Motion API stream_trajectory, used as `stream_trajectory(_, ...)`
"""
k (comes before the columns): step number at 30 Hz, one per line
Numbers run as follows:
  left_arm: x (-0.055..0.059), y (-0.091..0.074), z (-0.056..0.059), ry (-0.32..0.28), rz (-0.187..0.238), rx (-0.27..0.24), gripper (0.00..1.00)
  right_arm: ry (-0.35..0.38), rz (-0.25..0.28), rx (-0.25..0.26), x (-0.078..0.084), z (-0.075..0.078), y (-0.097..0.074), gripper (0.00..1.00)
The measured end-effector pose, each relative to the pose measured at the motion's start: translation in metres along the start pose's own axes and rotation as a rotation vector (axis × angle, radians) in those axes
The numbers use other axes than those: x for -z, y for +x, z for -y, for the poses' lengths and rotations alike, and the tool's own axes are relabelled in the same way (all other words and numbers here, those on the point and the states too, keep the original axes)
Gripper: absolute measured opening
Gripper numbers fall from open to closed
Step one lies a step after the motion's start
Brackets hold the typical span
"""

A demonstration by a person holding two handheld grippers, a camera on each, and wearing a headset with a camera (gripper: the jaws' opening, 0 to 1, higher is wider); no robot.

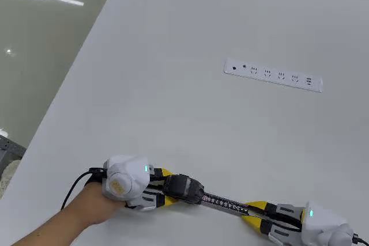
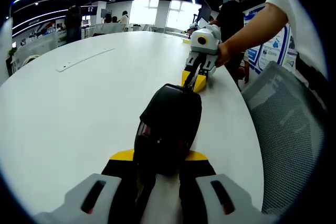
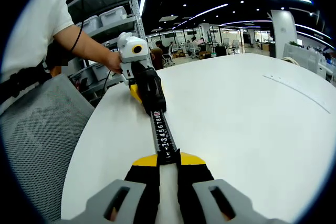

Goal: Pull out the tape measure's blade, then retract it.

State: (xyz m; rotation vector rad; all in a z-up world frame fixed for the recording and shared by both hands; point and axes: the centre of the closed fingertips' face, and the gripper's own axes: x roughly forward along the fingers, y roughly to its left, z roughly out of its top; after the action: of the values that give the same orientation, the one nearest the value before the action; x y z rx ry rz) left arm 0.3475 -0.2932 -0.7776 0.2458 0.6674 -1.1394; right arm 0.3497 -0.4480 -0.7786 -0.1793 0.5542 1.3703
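The left claw (image 1: 167, 186) is showing yellow jaw tips, black fingers and a white housing with a green indicator lit. The right claw (image 1: 253, 211) is showing the same scheme. The glossy black plastic tape measure case (image 1: 183, 188) is appearing uniformly black. The dark metal blade (image 1: 225, 204) is carrying white numerals and graduation marks. The matte white table (image 1: 190, 56) is appearing plain. The white rectangular power strip (image 1: 273, 75) is displaying a row of dark socket slots. The glossy grey-green floor (image 1: 34, 56) is reflecting white light streaks.

Black tape measure (image 1: 183, 188) lies on the white table (image 1: 202, 56), numbered blade (image 1: 222, 203) partly extended.
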Motion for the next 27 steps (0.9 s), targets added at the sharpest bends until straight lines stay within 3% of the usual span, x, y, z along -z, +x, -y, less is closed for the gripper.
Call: stream_trajectory(27,-0.001,0.0,0.0,-0.004,-0.001,-0.003,0.26,0.014,-0.026,0.031,0.012,0.007,-0.03,0.09)
